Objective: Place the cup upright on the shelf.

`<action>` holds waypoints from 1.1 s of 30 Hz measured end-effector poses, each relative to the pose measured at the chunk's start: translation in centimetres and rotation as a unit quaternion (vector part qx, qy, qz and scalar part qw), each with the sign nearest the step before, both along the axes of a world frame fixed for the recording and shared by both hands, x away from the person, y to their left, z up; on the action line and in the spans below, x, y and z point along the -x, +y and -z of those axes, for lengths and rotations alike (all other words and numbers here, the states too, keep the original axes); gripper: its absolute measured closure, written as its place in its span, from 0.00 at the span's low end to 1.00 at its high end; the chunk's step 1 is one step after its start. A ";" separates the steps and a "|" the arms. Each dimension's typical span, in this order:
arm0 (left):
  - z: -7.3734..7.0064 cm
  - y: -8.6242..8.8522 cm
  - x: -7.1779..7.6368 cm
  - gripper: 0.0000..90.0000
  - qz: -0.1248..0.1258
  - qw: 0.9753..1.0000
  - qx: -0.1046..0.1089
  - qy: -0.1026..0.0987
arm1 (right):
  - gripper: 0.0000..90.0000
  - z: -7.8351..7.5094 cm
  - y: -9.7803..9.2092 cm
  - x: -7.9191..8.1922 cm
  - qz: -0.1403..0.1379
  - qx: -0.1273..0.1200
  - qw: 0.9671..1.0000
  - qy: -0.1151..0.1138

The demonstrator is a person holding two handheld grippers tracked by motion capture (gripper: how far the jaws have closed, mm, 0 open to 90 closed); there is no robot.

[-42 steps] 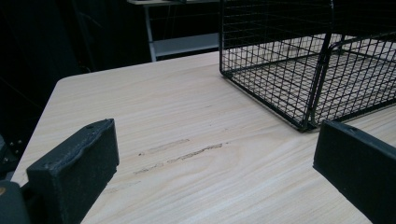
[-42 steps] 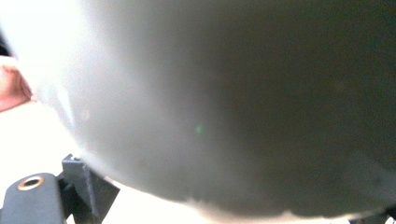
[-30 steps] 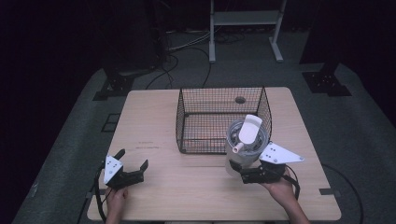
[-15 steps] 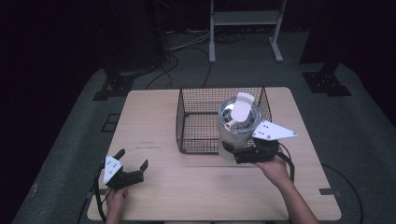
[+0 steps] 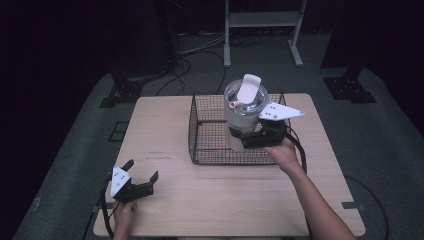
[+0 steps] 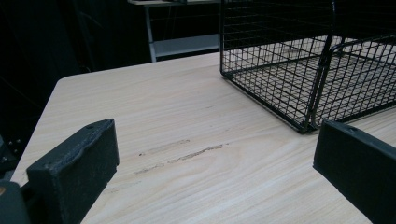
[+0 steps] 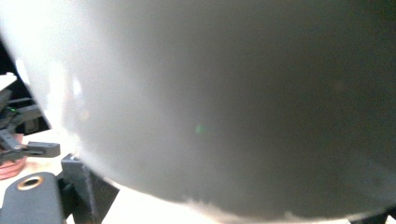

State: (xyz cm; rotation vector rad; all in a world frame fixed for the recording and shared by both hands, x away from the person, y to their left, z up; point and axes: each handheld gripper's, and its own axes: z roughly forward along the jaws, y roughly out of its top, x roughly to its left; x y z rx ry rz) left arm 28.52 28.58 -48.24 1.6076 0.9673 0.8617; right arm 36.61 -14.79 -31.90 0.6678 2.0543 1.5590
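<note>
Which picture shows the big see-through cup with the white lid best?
The high view: the clear plastic tumbler with the white flip lid shows whole there, gripped by the right gripper over the black wire basket. The right gripper view shows its wall as a close grey blur.

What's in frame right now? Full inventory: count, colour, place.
table: 1, light wood, centre of the high view
wire basket: 1, black, far middle of the table
tumbler: 1, white body with clear lid and white flap, held upright above the basket
shelf stand: 1, white, on the floor behind the table
cables: several, dark and pale, floor behind the table
left tool: 1, black with white plate, near-left of the table, jaws apart
right tool: 1, black with white plate, clamped on the tumbler
</note>
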 end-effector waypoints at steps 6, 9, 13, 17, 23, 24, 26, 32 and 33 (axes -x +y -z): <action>0.0 0.1 0.0 0.00 0.000 1.000 -0.001 0.000 | 0.11 0.1 1.5 -3.1 -0.003 0.014 1.000 0.003; 0.0 0.0 0.0 0.00 0.000 1.000 0.002 0.001 | 0.11 0.3 2.2 -4.4 -0.005 0.016 1.000 0.011; 0.0 0.1 0.0 0.00 0.001 1.000 0.002 0.000 | 0.11 0.5 3.1 -6.1 -0.004 0.019 1.000 0.018; 0.0 0.1 0.0 0.00 0.001 1.000 0.006 0.000 | 0.11 0.9 4.0 -7.6 -0.003 0.023 0.999 0.028; 0.0 0.2 0.0 0.00 0.002 1.000 0.004 0.000 | 0.11 1.8 5.1 -9.5 -0.006 0.034 0.999 0.037; 0.0 0.2 0.0 0.00 0.002 1.000 0.005 0.000 | 0.11 1.9 5.3 -9.8 -0.008 0.035 0.999 0.039; 0.0 0.2 0.0 0.00 0.002 1.000 0.005 0.001 | 0.11 2.0 5.4 -10.1 -0.009 0.037 0.998 0.041; 0.0 0.2 0.0 0.00 0.004 1.000 0.005 0.000 | 0.11 3.2 6.0 -11.5 -0.011 0.042 0.998 0.054; 0.0 0.2 0.0 0.00 0.003 1.000 0.006 0.000 | 0.11 3.7 6.0 -11.9 -0.013 0.043 0.997 0.065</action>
